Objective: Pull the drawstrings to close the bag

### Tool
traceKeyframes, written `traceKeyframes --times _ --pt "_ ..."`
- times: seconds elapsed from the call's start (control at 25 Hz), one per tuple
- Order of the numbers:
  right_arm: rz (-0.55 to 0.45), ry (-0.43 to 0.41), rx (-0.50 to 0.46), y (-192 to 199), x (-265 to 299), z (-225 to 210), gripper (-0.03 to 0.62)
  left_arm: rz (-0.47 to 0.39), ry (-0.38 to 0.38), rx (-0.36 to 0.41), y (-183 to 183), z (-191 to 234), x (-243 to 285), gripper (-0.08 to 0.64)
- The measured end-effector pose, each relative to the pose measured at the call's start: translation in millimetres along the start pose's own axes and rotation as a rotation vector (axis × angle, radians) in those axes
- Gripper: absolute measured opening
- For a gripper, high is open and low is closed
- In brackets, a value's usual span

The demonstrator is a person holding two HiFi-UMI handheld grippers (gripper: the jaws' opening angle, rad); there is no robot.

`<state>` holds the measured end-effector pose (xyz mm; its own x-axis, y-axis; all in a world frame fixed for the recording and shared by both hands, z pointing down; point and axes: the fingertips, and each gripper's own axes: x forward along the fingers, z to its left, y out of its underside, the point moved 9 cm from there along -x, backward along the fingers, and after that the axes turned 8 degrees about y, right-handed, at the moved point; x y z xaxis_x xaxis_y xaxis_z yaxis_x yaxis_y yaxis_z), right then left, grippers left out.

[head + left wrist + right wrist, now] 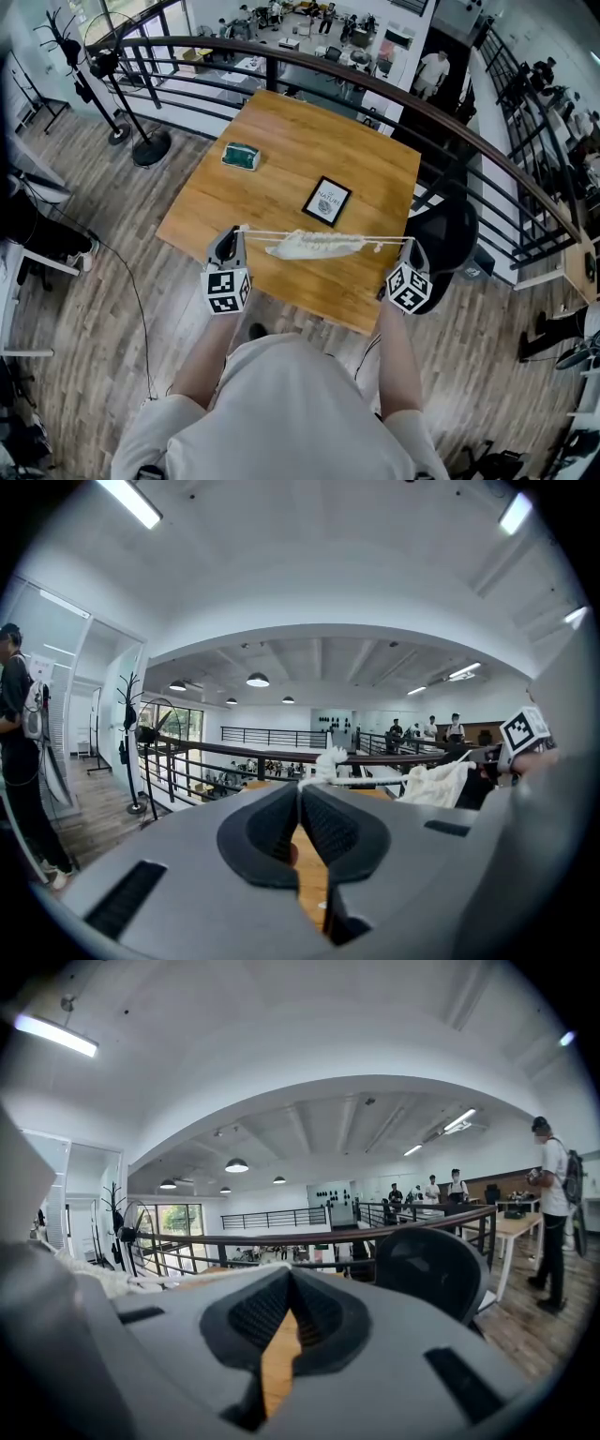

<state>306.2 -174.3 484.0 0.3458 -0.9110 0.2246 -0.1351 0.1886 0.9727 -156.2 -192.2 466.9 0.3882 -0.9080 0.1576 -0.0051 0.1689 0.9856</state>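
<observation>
White cloth bag hangs mid-frame over the table, left gripper and right gripper each pinching a taut drawstring, so we're mid-pull; next probably means spreading them wider till it cinches.

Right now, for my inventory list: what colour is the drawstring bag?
Off-white; the bag shows best in the head view.

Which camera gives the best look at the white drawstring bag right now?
The head view: the whole bag hangs gathered on its drawstring, stretched between the left gripper and right gripper. The left gripper view catches only part at right; the right gripper view, a white sliver at left.
</observation>
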Motion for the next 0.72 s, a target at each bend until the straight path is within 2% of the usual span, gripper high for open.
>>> traceKeyframes --times 0.32,0.72 --pt "0.014 0.039 0.061 2 8 -9 0.002 -0.027 -0.044 -0.012 -4 0 4 -0.002" --pt "0.015 0.051 0.062 2 16 -14 0.002 -0.018 -0.08 -0.044 0 17 7 -0.002"
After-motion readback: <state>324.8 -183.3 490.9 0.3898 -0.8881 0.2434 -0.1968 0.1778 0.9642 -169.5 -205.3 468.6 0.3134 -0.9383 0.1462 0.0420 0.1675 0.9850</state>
